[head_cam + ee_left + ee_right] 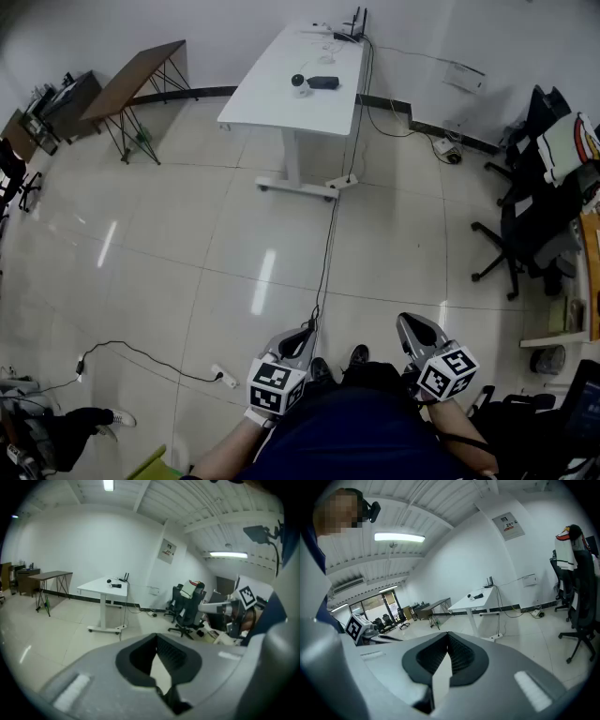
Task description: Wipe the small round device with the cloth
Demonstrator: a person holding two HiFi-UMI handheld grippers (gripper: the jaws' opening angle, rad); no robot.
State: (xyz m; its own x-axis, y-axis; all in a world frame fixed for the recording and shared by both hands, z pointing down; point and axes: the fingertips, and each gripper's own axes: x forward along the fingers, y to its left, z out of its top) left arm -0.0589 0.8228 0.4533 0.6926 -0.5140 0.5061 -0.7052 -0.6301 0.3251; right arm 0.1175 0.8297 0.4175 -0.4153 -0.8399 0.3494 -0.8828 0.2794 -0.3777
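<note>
Small round device [299,82] on table [272,94], maybe by cloth [322,82]; left hand-held gripper [304,332], right hand-held gripper [411,322] closed.

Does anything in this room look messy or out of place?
Only loose wiring: a black cable trails across the open floor from the white desk toward the person's shoes, and a power strip lies loose nearby. Nothing looks spilled or broken.
</note>
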